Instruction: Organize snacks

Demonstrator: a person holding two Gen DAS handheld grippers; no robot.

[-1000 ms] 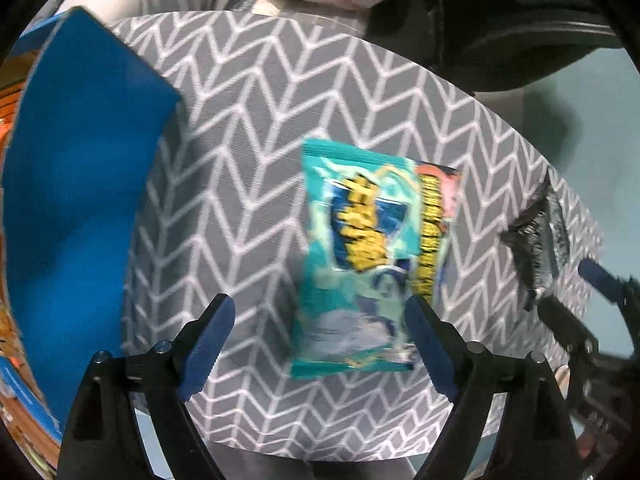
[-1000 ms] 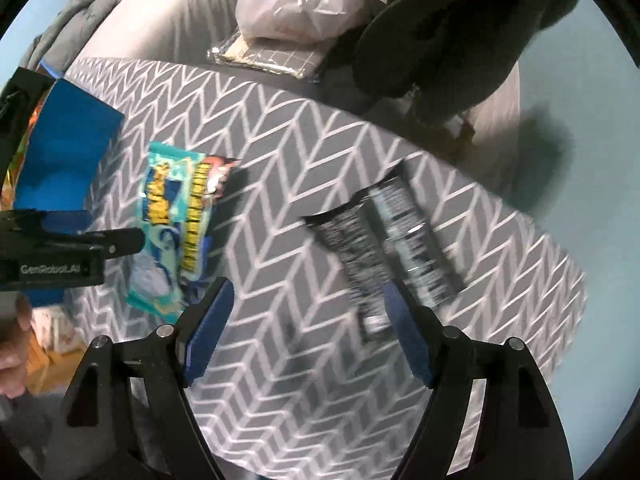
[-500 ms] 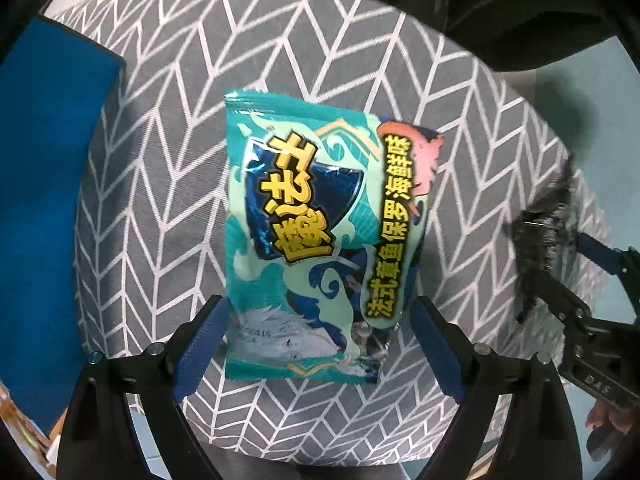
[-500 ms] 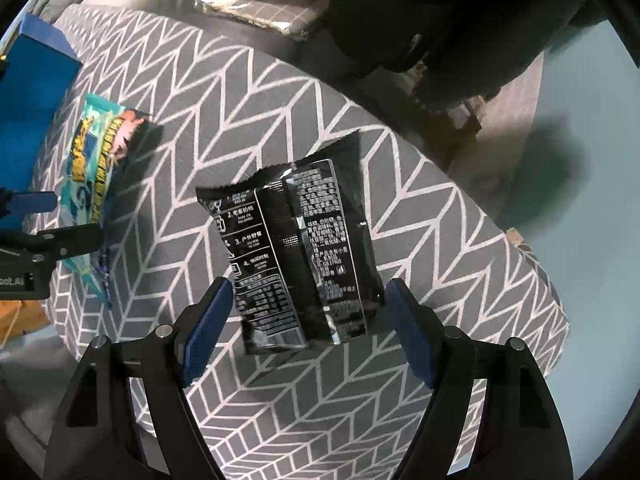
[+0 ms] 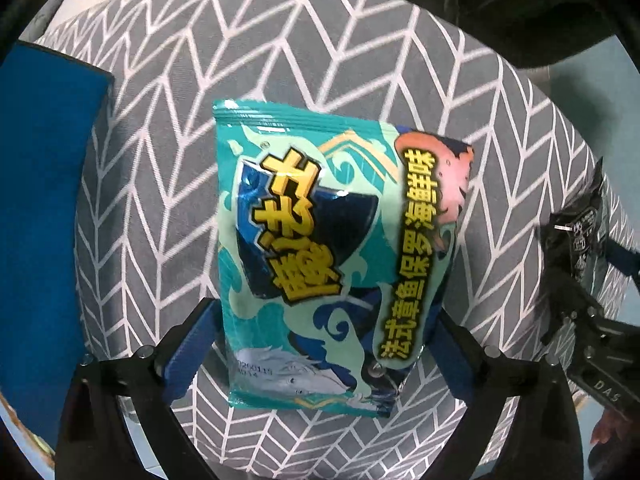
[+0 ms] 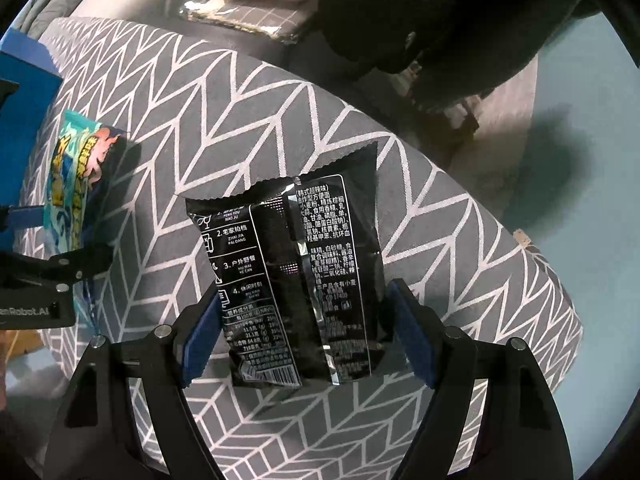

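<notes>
Teal snack bag (image 5: 328, 256) lies lengthwise between left claw (image 5: 320, 344)

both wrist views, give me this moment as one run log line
left gripper: open, straddling teal snack bag | right gripper: open, straddling black snack packet | both lie flat on chevron-pattern cushion | neither grasped

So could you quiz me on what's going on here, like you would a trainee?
1. True or false: the teal bag lies between the open fingers of the left gripper.
2. Which side of the black bag faces up: A) front artwork B) printed back with a seam?
3. What pattern covers the cushion under both bags?

Key: 1 true; 2 B; 3 white chevrons on grey.
</notes>
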